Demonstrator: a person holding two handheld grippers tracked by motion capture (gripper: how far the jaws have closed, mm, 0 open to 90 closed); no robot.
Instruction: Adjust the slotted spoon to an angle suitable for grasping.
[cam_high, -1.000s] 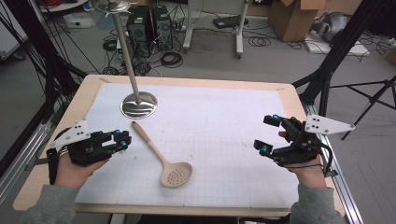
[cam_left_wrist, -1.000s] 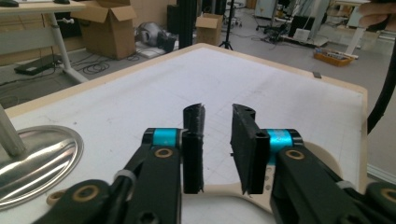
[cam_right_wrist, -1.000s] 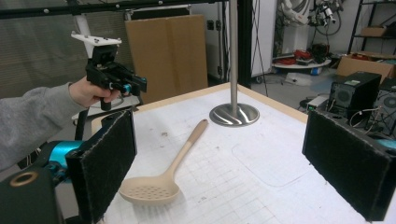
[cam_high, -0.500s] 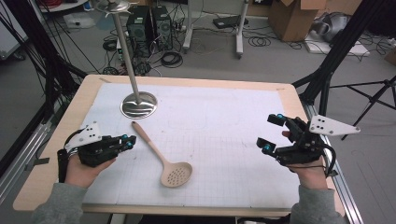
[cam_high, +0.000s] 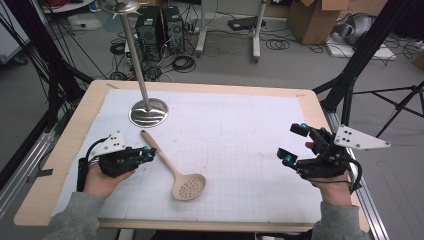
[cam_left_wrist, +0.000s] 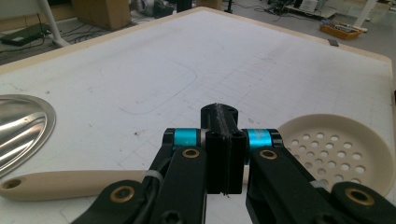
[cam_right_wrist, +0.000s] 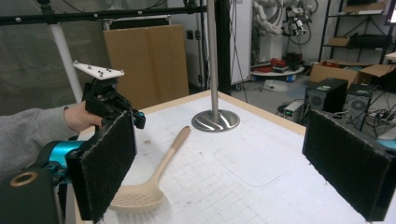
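The left tool (cam_high: 145, 152) is edging in toward the slotted spoon (cam_high: 172, 167), its jaws pressed together on nothing just beside the handle. The spoon is lying flat on the worktop (cam_high: 240, 135), its long axis running from the stand base (cam_high: 148, 111) down to the bowl. The right tool (cam_high: 291, 145) is waiting well apart, jaws spread wide; the left is nearer.

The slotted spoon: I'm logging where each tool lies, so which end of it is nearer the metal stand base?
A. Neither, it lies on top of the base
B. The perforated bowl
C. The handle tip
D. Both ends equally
C. In the high view the slotted spoon has its handle tip close beside the round metal stand base, while its perforated bowl lies farther off, toward the person's edge of the table.
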